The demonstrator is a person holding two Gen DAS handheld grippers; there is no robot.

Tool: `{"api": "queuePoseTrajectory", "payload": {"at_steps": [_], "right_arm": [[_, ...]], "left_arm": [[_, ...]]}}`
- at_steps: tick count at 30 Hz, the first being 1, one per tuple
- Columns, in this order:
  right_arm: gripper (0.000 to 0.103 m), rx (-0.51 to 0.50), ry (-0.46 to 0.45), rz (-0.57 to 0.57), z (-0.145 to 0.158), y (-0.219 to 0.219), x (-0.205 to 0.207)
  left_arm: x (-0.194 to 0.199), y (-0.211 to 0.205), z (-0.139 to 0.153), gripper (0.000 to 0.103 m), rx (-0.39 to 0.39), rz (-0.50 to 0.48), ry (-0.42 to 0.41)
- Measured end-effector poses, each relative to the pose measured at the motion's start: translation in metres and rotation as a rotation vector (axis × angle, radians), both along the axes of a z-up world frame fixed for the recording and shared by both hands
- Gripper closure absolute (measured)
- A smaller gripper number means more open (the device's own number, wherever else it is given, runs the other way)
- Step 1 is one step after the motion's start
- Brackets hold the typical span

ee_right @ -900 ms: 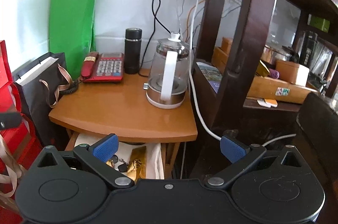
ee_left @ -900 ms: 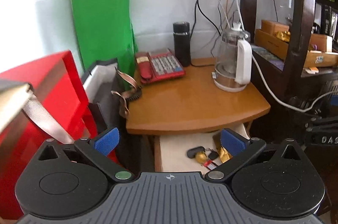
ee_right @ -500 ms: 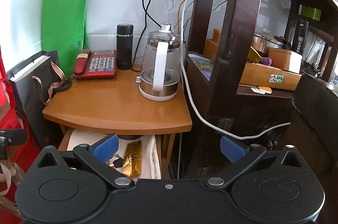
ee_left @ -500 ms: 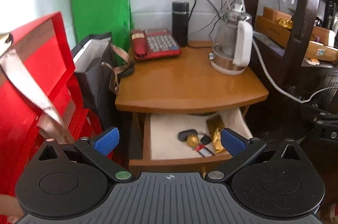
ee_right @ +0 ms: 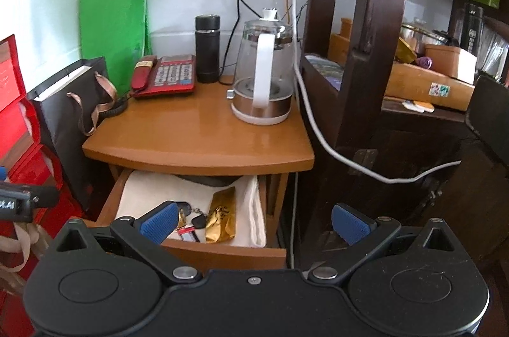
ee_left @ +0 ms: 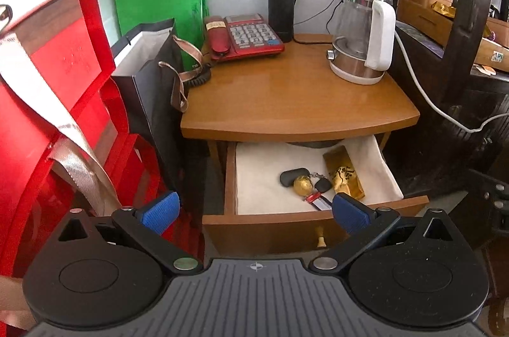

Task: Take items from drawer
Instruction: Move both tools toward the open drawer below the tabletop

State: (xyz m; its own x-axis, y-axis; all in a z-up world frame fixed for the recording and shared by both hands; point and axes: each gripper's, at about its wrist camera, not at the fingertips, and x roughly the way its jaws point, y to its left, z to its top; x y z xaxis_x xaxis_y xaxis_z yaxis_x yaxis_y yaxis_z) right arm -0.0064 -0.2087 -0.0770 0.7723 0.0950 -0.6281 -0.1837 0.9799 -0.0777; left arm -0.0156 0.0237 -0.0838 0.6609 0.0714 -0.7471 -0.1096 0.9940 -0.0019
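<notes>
The left gripper (ee_left: pixel 255 211) hangs above the drawer's front edge, its blue pads spread wide and holding nothing. The right gripper (ee_right: pixel 254 221) is likewise wide open and empty, its left pad over the drawer's front right part, its right pad off past the side table's right edge.

The drawer (ee_left: pixel 270 224) stands pulled out beneath the side table (ee_left: pixel 296 101), lined with a white cloth (ee_left: pixel 264 175). Near its front right corner lie one gold packet (ee_left: pixel 343 175), one black key fob (ee_left: pixel 294 176), one gold ball (ee_left: pixel 303 185), one car key (ee_left: pixel 323 186) and one red tag (ee_left: pixel 315 198), bunched together just beyond the left gripper's right pad.

On the tabletop: one red telephone (ee_left: pixel 245 36) at the back left corner, one black flask (ee_left: pixel 280 6) beside it, one glass kettle (ee_left: pixel 366 35) at the right edge.
</notes>
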Motion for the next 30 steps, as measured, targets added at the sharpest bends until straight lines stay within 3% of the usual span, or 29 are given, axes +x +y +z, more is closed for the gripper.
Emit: {"api": "queuePoseTrajectory", "payload": {"at_steps": [9,17,30], "right_arm": [[0.0,0.003,0.06,0.028,-0.012,-0.003,-0.004],[0.0,-0.029,0.084,0.037,-0.021,-0.002,-0.009],[0.001,-0.072,0.135,0.038,-0.037,0.004,-0.007]], "left_arm": [[-0.003,-0.008,-0.012,0.0,0.019,-0.004,0.002],[-0.004,-0.012,-0.023,0.0,-0.033,-0.006,0.028],[0.0,-0.009,-0.034,0.002,0.006,-0.002,0.06]]}}
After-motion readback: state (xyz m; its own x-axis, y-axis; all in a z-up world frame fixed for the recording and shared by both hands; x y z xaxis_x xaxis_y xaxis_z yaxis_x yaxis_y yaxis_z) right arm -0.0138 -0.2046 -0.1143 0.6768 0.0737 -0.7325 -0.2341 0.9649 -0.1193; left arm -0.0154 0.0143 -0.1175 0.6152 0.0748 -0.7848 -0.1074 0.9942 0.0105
